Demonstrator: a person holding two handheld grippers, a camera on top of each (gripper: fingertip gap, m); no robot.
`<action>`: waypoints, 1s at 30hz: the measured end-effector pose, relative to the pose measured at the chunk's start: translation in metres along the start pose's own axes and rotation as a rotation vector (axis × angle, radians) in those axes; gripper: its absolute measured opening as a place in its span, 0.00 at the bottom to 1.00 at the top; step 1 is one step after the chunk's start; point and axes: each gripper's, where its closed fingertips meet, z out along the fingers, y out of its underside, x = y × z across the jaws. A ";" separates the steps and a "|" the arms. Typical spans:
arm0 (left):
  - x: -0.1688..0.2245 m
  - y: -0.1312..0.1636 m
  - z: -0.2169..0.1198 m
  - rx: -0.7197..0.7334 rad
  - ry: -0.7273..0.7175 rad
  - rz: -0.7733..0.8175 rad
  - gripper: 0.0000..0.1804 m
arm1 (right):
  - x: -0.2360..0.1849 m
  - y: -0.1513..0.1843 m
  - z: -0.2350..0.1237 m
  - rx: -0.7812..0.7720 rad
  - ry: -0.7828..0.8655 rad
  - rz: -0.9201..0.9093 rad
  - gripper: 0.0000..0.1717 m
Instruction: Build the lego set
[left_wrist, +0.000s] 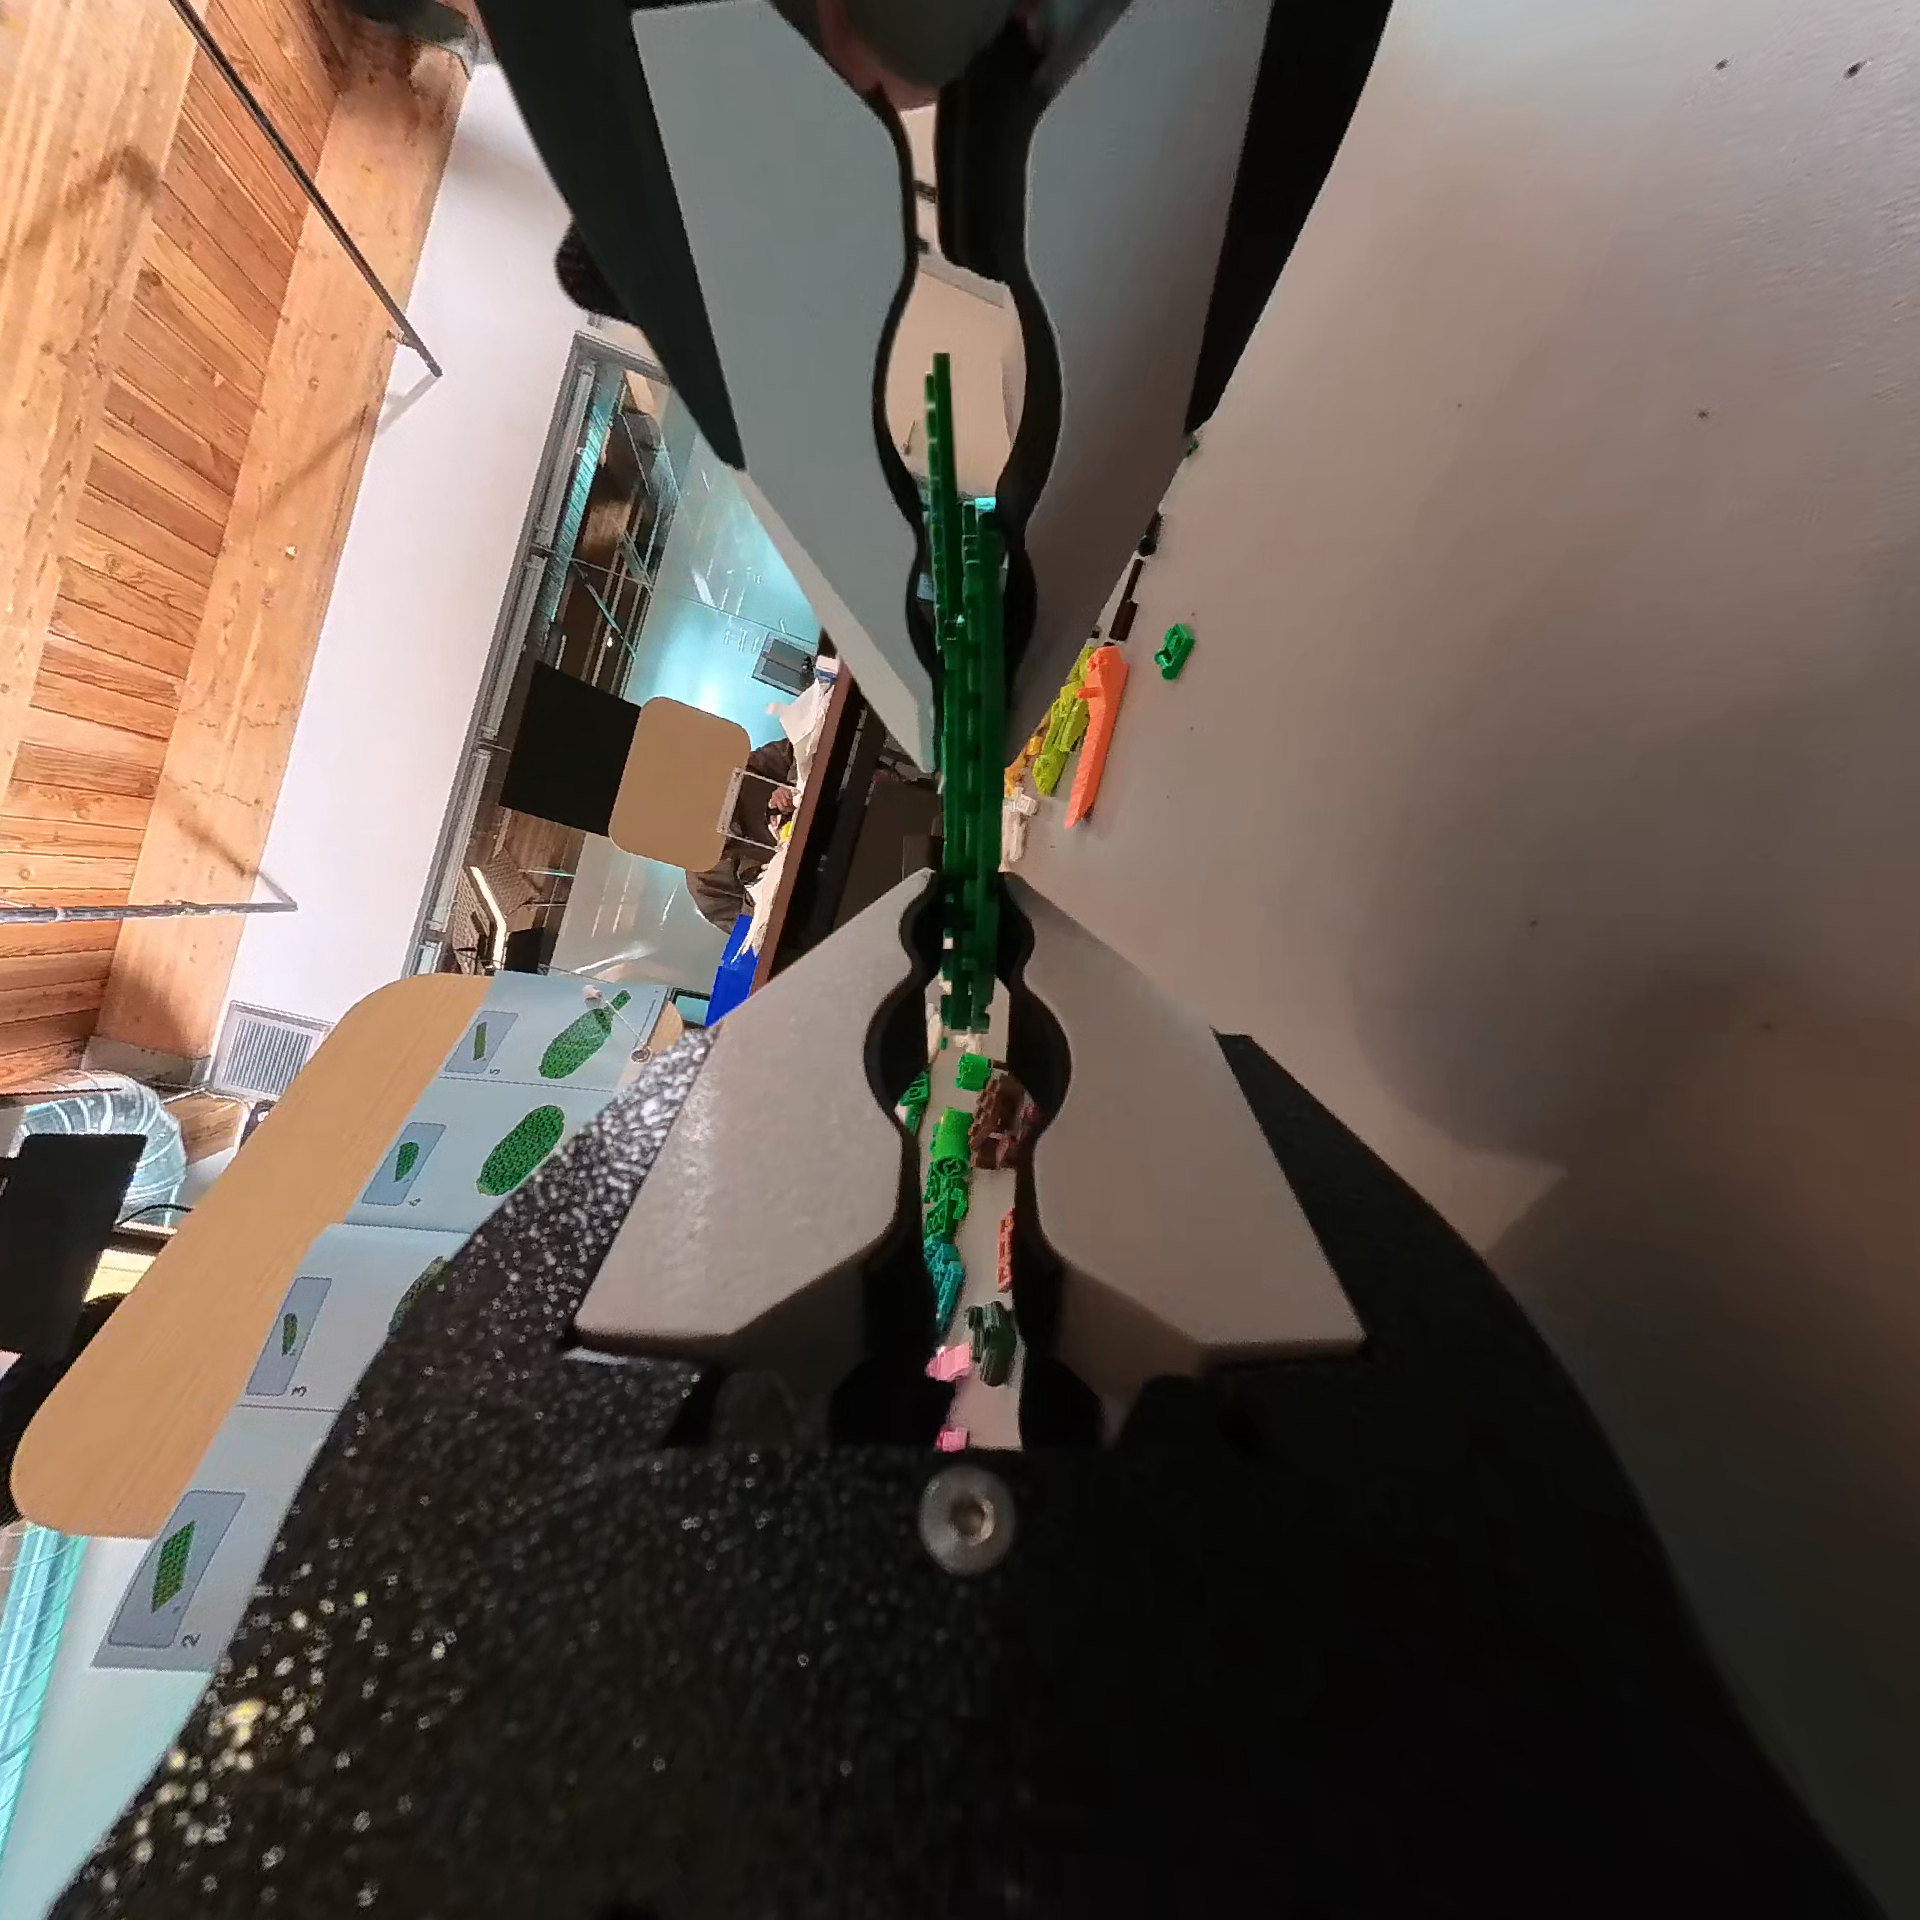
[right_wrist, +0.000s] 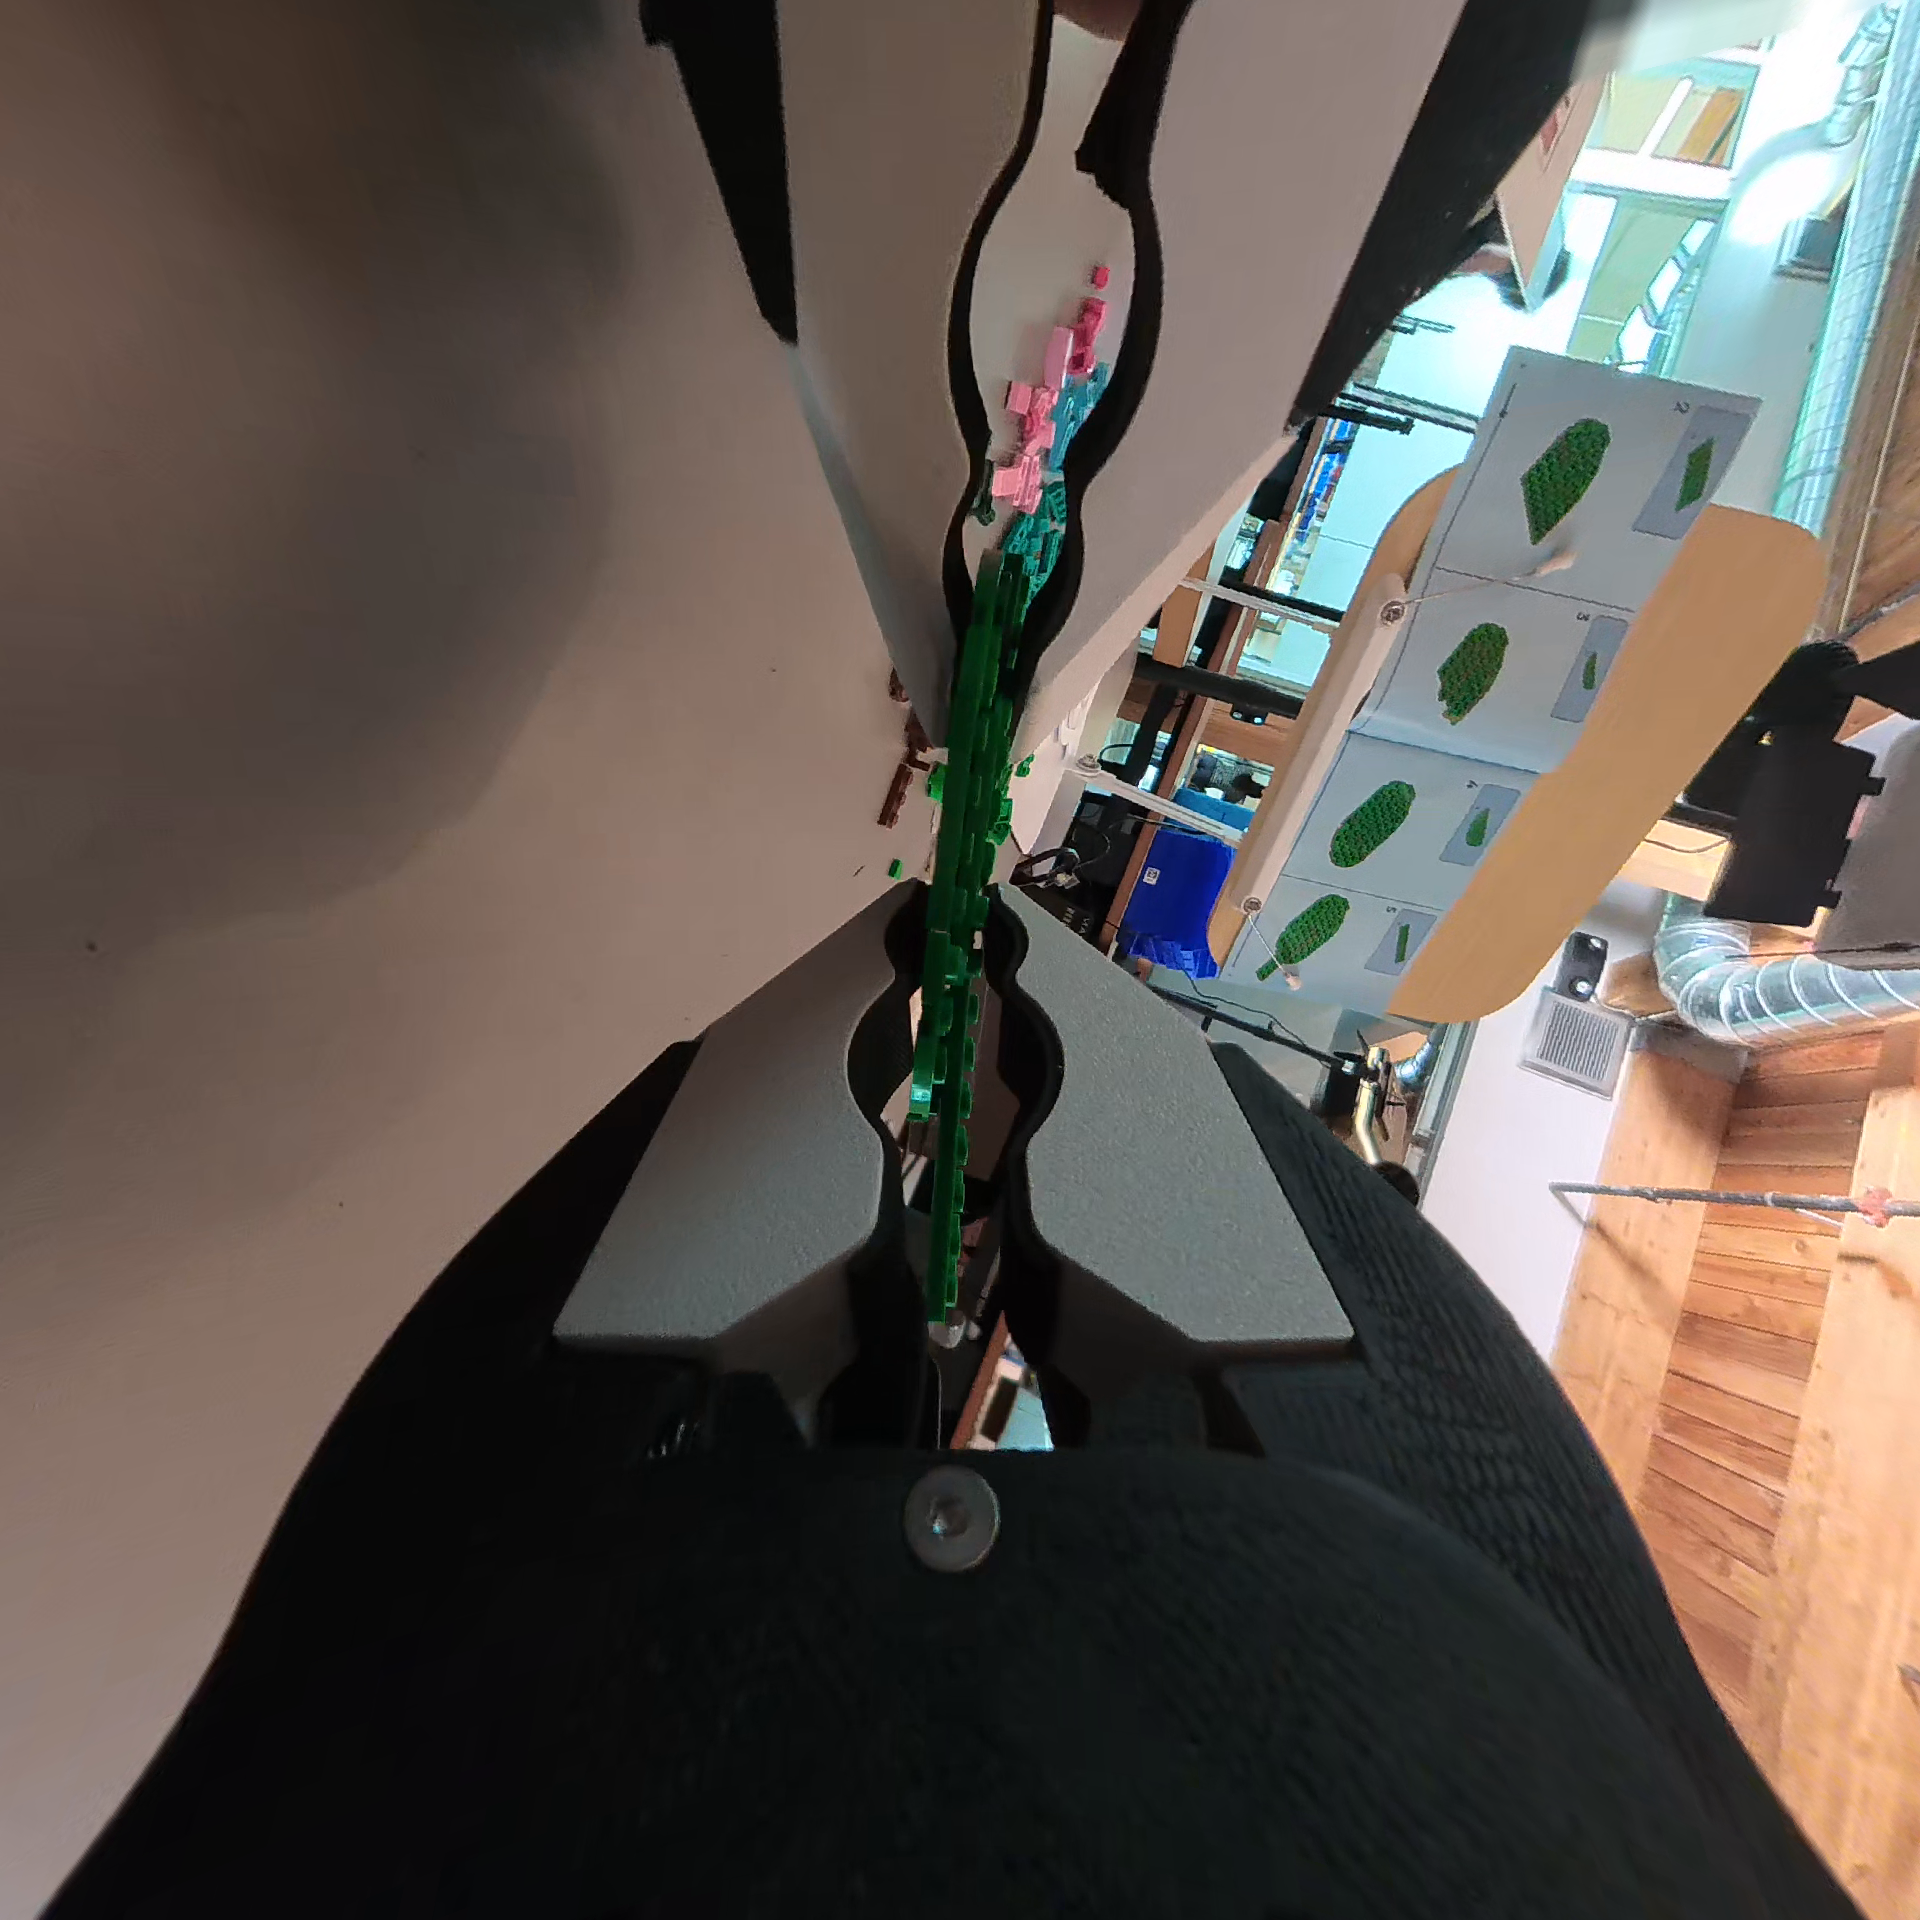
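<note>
Left tool (left_wrist: 971, 894) and right tool (right_wrist: 956, 904) both clamp green brick plate (left_wrist: 971, 748).

Glossy studded plastic plate (left_wrist: 971, 748), matt table (left_wrist: 1507, 623)

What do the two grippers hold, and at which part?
Both hold one flat green studded brick plate, edge-on: left gripper at one end, right gripper at the opposite end.

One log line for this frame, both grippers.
left gripper: shut on green brick plate | right gripper: shut on same plate, opposite end
</note>
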 end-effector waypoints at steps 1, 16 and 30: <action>0.001 0.000 0.000 0.001 0.007 -0.003 0.03 | -0.001 0.000 0.000 -0.001 -0.007 -0.019 0.05; -0.005 0.001 -0.001 0.011 -0.001 -0.073 0.03 | 0.005 0.016 -0.004 -0.037 -0.074 0.226 0.25; -0.005 0.001 0.000 0.019 0.011 -0.105 0.03 | 0.003 0.017 -0.006 -0.061 -0.011 0.138 0.04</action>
